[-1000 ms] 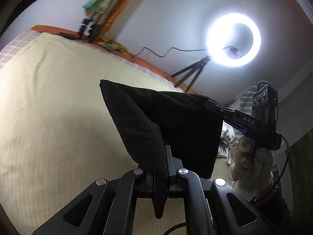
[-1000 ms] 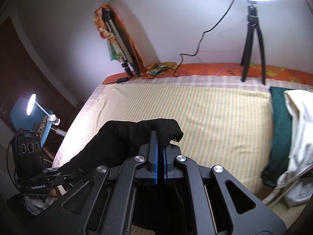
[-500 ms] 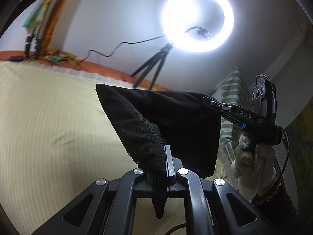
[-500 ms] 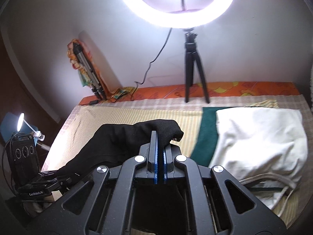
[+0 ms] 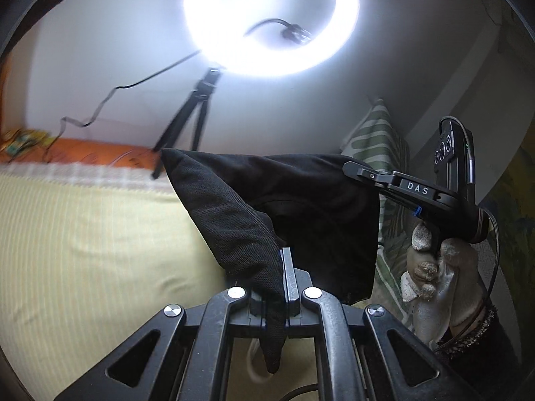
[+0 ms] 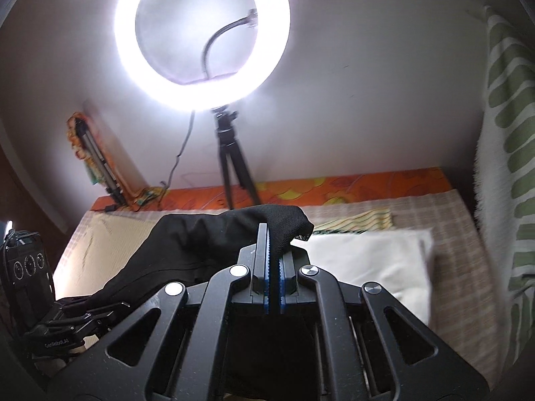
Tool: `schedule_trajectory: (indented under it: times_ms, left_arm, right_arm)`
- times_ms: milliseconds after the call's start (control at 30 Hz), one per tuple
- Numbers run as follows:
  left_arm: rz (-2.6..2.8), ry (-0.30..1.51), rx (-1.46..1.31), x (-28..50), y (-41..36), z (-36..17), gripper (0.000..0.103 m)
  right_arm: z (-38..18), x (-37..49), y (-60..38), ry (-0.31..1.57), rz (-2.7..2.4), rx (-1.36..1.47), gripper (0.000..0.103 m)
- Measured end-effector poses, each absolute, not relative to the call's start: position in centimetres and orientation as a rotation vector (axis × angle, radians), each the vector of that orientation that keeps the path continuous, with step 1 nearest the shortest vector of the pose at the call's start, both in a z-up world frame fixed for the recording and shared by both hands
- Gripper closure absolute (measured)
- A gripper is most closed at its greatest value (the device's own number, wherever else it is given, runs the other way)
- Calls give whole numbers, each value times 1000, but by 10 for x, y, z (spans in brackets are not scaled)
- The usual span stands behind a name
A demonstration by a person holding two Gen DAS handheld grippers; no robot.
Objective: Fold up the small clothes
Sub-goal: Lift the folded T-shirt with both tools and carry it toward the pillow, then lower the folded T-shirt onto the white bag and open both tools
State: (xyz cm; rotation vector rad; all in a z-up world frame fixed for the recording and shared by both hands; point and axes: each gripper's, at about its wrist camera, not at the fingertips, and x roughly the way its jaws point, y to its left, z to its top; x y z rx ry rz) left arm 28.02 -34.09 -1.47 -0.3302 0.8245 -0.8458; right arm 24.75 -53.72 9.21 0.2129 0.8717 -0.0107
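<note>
A black mesh garment (image 5: 301, 207) hangs folded in the air between my two grippers, above the yellow striped bed (image 5: 83, 250). My left gripper (image 5: 282, 267) is shut on one corner of it. My right gripper (image 6: 272, 244) is shut on another corner of the garment (image 6: 207, 244). In the left wrist view the right gripper (image 5: 351, 167) grips the cloth's upper right edge, held by a gloved hand. In the right wrist view the left gripper (image 6: 100, 310) shows at lower left under the cloth.
A lit ring light (image 6: 200, 36) on a black tripod (image 6: 230, 167) stands at the bed's far edge. A white folded cloth (image 6: 367, 260) lies on the bed at right. A green-striped towel (image 6: 508, 133) hangs at the right. An orange bed border (image 6: 334, 187) runs along the wall.
Both grippers have swung to the right with the black garment held between them; the ring light and white cloth have come into the middle of the views.
</note>
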Motion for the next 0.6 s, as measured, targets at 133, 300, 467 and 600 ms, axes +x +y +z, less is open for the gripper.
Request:
schedule_trajectory:
  times_ms: [133, 300, 467, 600]
  left_arm:
    - [-876, 817, -307, 290, -378, -15, 100]
    - [-892, 807, -257, 300, -418, -22, 100]
    - [-894, 850, -218, 302, -433, -40, 100]
    - [-885, 862, -162, 297, -440, -45, 99]
  right_arm:
    - [94, 253, -570, 867, -62, 191, 98]
    - [90, 259, -605, 865, -101, 186, 98]
    - [66, 269, -631, 898, -139, 178, 98]
    - [49, 273, -640, 926, -159, 154, 98]
